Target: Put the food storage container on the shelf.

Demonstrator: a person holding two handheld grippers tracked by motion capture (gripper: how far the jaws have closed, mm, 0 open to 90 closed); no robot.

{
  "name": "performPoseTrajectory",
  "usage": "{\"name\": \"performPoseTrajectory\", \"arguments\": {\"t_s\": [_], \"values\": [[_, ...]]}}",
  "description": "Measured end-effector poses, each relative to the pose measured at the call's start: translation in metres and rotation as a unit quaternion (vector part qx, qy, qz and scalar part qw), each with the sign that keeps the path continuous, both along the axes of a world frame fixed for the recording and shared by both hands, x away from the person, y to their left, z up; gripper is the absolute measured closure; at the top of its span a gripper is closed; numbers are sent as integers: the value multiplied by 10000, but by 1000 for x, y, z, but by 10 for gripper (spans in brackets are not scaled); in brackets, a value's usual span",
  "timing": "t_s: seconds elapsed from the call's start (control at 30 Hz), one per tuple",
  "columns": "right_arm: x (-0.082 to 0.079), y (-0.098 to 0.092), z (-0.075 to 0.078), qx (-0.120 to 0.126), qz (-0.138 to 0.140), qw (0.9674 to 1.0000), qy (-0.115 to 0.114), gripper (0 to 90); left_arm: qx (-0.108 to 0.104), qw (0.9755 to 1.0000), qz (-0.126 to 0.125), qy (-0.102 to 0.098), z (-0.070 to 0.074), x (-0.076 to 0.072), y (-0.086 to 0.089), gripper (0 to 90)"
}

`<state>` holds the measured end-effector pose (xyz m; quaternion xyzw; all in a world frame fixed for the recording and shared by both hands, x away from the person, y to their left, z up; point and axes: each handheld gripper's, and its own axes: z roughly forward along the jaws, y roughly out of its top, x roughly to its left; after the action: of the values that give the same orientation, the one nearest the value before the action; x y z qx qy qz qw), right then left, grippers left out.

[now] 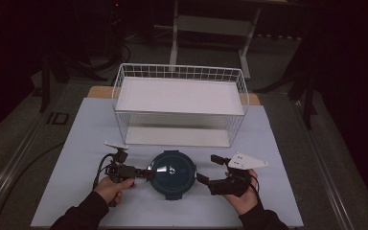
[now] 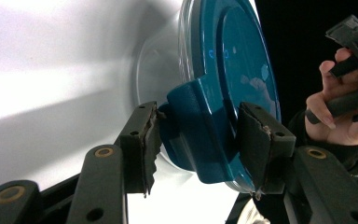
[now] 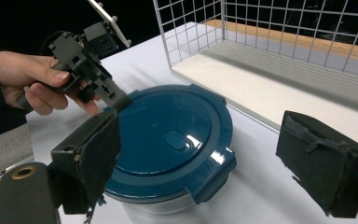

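A round clear container with a dark teal lid (image 1: 174, 173) sits on the white table near its front edge. At the lid's left side my left gripper (image 1: 148, 173) lies level, its pads (image 2: 142, 149) pressed on either side of a teal latch flap (image 2: 191, 126). In the right gripper view the left gripper (image 3: 116, 100) meets the far rim of the lid (image 3: 168, 126). My right gripper (image 1: 207, 168) is just right of the container, jaws spread wide and touching nothing. A second latch (image 3: 214, 175) faces it, folded down.
A white wire basket rack (image 1: 179, 72) with two white shelves stands behind the container, its front open toward me. The table (image 1: 86, 134) has bare surface on both sides of the rack. Dark floor and stands lie beyond.
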<state>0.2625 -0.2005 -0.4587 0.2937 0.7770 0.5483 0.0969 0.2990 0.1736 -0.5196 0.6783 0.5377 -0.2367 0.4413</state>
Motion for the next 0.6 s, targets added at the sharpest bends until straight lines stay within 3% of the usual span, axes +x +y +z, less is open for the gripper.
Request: {"name": "performPoseTrajectory", "arguments": {"t_s": [0.17, 0.3, 0.43, 0.6], "values": [[4, 0, -7, 1, 17, 9992, 396, 159, 71, 9998, -32, -183, 3, -2, -1, 512], [11, -1, -19, 138, -1, 9950, 987, 187, 101, 9992, -84, -365, 8, -6, -3, 535], [19, -6, -31, 411, -33, 9844, 1712, 239, 158, 9983, -147, -550, 11, -10, -5, 541], [28, -11, -41, 722, 85, 9666, 2457, 362, 154, 9961, -257, -832, 13, -16, -6, 548]]}}
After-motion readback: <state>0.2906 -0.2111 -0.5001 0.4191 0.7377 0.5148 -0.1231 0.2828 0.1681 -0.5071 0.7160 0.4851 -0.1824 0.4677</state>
